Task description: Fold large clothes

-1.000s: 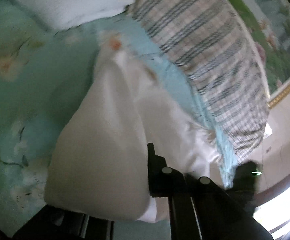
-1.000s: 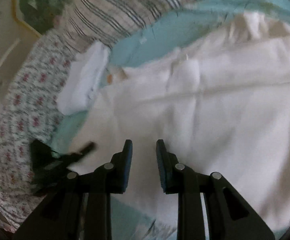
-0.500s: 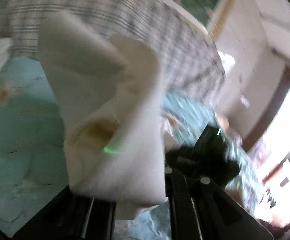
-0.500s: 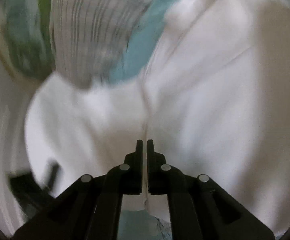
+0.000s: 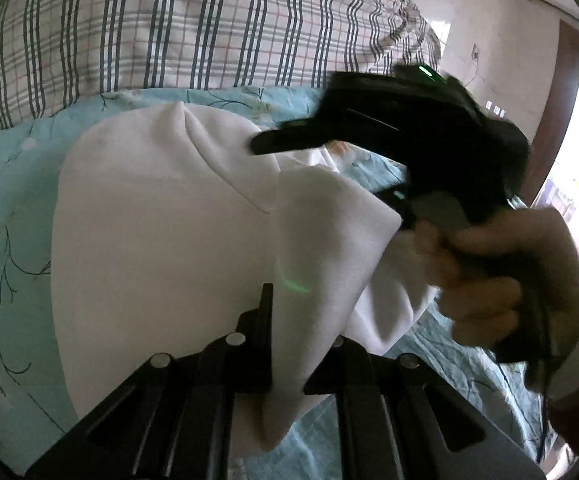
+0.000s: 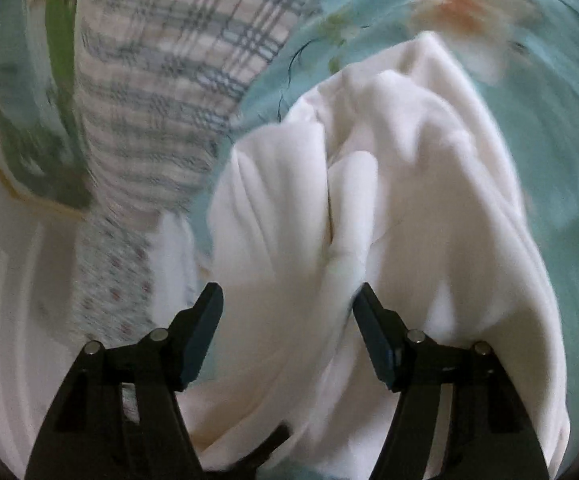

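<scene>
Half a second earlier the right gripper (image 6: 287, 312) had been pinched tight on the white garment (image 5: 177, 240); now its jaws stood wide apart, released, with the cloth bunched in soft folds ahead of them in the centre of the right wrist view. The left gripper (image 5: 289, 344) had swung round so that the garment, earlier hoisted, lay draped over the teal floral bedsheet (image 5: 5, 216) across the middle of the left wrist view. Its jaws were parted, and a fold of cloth hung over the right-hand finger, though it probably was not clamped. At the right of that view the person's right hand (image 5: 505, 276) was wrapped around the handle, the tool tilted toward the upper centre, above the garment. The plaid quilt (image 5: 193, 28) filled the top of the frame.
</scene>
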A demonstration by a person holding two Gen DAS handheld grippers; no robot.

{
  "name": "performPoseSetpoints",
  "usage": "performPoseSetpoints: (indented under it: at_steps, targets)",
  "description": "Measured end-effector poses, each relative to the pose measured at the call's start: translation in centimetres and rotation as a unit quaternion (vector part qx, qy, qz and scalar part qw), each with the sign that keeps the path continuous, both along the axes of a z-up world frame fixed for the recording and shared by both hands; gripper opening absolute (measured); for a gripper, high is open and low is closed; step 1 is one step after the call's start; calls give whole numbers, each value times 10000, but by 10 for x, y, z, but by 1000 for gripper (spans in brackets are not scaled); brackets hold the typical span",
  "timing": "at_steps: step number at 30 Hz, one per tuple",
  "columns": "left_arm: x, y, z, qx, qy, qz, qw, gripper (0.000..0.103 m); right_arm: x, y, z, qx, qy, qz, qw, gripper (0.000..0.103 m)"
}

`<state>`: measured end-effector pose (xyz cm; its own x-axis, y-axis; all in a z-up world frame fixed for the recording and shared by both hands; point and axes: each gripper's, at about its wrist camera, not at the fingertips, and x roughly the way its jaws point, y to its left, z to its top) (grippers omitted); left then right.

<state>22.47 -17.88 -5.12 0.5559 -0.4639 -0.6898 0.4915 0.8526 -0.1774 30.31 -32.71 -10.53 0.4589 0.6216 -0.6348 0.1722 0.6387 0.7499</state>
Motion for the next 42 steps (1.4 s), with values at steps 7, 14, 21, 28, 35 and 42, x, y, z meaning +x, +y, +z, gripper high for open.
performPoseSetpoints:
  at_steps: [7,14,21,28,35,42]
  targets:
    - [-3,-5,18,-115,-141,-83,9998,7,35,5,7,-490,-178,389,9979,12]
    - [9,-38,20,-568,111,-546,9968,7,12,-32,60,-876,-1049,236,9903,12]
    - [23,-62,-28,-409,677,-754,9940,10,-2,-69,-3,-1296,-223,-151,9912,12]
    - [21,-48,-18,-685,993,-745,9899,28,-1,-71,-2,-1183,-279,-240,9923,16]
    - [-17,-2,19,-1073,934,-690,9874,83,-22,-73,29,-1446,-386,-415,9879,55]
    - [2,75,24,-1521,1100,434,9813,87,-35,-67,38,-1529,-302,-106,9877,74]
